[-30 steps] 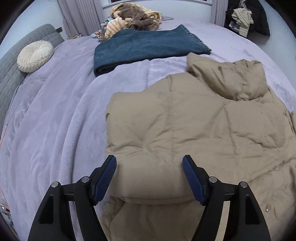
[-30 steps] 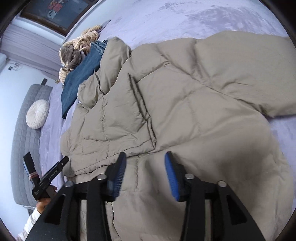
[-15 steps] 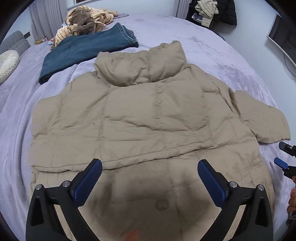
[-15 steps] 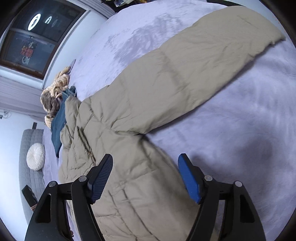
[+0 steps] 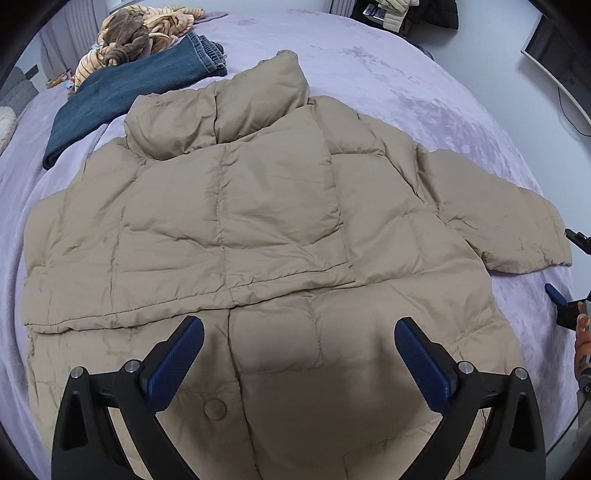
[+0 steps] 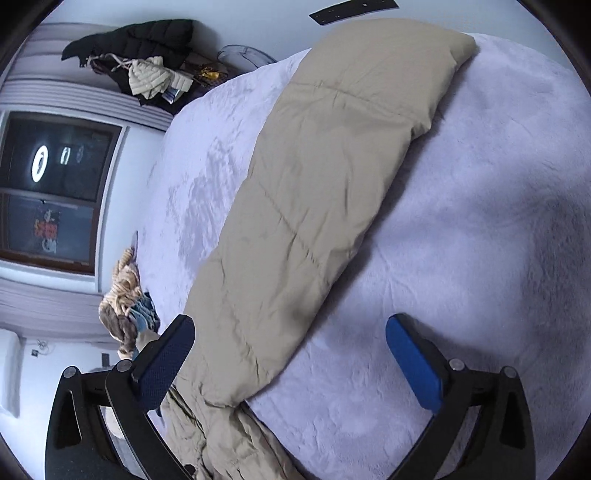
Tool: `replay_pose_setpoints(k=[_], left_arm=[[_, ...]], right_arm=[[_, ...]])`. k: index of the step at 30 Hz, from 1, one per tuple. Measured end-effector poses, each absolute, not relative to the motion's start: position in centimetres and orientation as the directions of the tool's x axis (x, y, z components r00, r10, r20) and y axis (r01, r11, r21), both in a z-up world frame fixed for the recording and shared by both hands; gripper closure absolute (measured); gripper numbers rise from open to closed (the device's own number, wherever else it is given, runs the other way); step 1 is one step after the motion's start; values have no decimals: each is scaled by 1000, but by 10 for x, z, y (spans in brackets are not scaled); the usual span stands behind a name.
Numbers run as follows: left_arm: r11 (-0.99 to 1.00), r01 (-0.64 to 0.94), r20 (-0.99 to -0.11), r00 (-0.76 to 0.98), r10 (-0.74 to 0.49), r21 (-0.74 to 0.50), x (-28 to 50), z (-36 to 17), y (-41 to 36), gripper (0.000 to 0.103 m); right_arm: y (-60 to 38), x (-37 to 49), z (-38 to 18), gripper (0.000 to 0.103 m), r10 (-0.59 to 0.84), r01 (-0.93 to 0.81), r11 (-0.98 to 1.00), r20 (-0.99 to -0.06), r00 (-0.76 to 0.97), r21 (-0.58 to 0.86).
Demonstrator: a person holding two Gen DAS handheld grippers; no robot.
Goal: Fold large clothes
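I am working in a home bedroom: a wide bed with a soft lilac plush blanket [image 5: 388, 74], a grey padded headboard [image 5: 16, 86], a dark night window with grey curtains [image 6: 51, 184] (a ceiling lamp reflects in it), clothes piled beside.

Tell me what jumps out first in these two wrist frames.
The tan puffer jacket dominates, spread over the lavender bed cover with one sleeve stretched straight out to the side. Both grippers hang open and empty: the left gripper over the jacket's hem, the right gripper at the base of that sleeve. Behind the collar lie a folded blue garment and a brown-cream knit heap.
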State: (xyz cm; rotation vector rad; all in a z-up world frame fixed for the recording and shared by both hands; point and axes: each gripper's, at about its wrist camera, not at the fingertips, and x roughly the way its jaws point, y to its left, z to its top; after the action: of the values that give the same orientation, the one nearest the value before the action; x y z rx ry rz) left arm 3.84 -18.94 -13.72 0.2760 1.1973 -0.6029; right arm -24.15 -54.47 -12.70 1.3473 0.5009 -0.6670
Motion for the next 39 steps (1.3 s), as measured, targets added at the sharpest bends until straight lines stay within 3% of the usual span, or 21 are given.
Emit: replay_pose_setpoints(k=[11, 13, 14, 15, 18, 29, 35, 39], left_arm=[[847, 520, -904, 302, -303, -110, 55, -119, -187, 0], [855, 506, -902, 307, -303, -114, 60, -118, -182, 0], [858, 501, -901, 311, -302, -114, 61, -118, -179, 0], [861, 497, -901, 315, -300, -113, 64, -118, -175, 0], [868, 486, -897, 334, -290, -100, 68, -116, -164, 0], [913, 397, -887, 383, -258, -94, 97, -114, -108, 0], [931, 357, -884, 408, -227, -74, 109, -115, -71, 0], [946, 317, -890, 409, -202, -69, 117, -123, -47, 0]], right_arm=[[-598, -245, -158, 3, -221, 389, -201, -428, 876, 899], [-599, -243, -165, 23, -225, 352, -252, -409, 884, 901], [-599, -240, -167, 52, -217, 343, -264, -402, 890, 902], [-600, -236, -168, 74, -203, 344, -269, -403, 892, 899], [-598, -227, -158, 92, -196, 379, -212, -419, 886, 901], [-538, -105, -42, 92, -24, 436, 344, -456, 890, 832], [-452, 1, 1, 92, 114, 328, 653, -517, 848, 682], [-375, 55, -10, 92, 187, 236, 809, -616, 765, 539]])
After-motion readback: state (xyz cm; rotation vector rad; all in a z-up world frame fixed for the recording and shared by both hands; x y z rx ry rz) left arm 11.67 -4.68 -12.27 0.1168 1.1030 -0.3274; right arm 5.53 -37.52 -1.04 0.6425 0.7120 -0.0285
